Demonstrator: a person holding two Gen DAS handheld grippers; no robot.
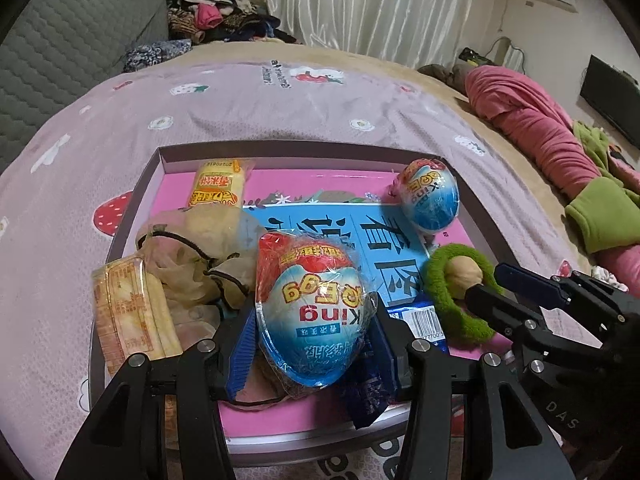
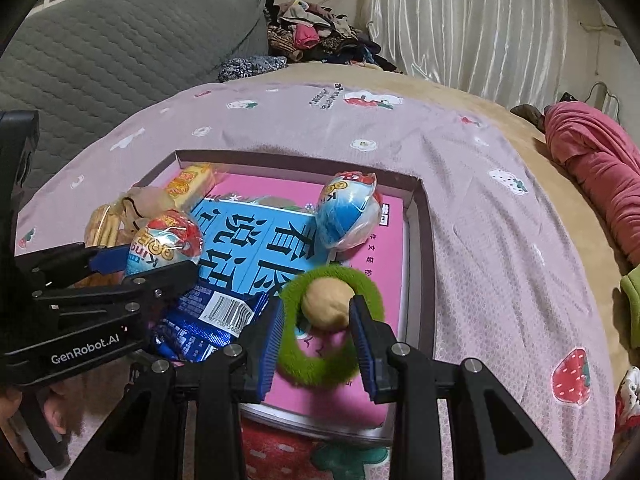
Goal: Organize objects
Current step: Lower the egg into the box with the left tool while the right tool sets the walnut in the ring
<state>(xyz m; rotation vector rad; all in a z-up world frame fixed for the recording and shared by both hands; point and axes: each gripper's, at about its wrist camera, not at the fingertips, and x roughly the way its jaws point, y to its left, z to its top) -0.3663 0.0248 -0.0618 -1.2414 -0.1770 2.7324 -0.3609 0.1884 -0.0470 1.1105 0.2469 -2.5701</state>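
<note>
Inside a shallow pink-floored cardboard box (image 1: 466,190), the left gripper (image 1: 316,340) clamps a foil-wrapped blue egg (image 1: 316,312); beside it, the right gripper (image 2: 320,316) pinches a tan walnut (image 2: 326,306) inside a fuzzy green ring (image 2: 320,364).

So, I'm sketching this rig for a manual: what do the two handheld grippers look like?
Both are black, angular linkage frames with silver round pivot bolts and ribbed blue pads on the fingers. The left gripper bears white "GenRobot.AI" lettering; the right gripper shows "DAS" on its side in the left view.

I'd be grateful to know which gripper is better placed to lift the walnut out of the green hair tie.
The right gripper: its jaws straddle the walnut inside the green hair tie, while the left gripper is already shut on a toy egg.
</note>
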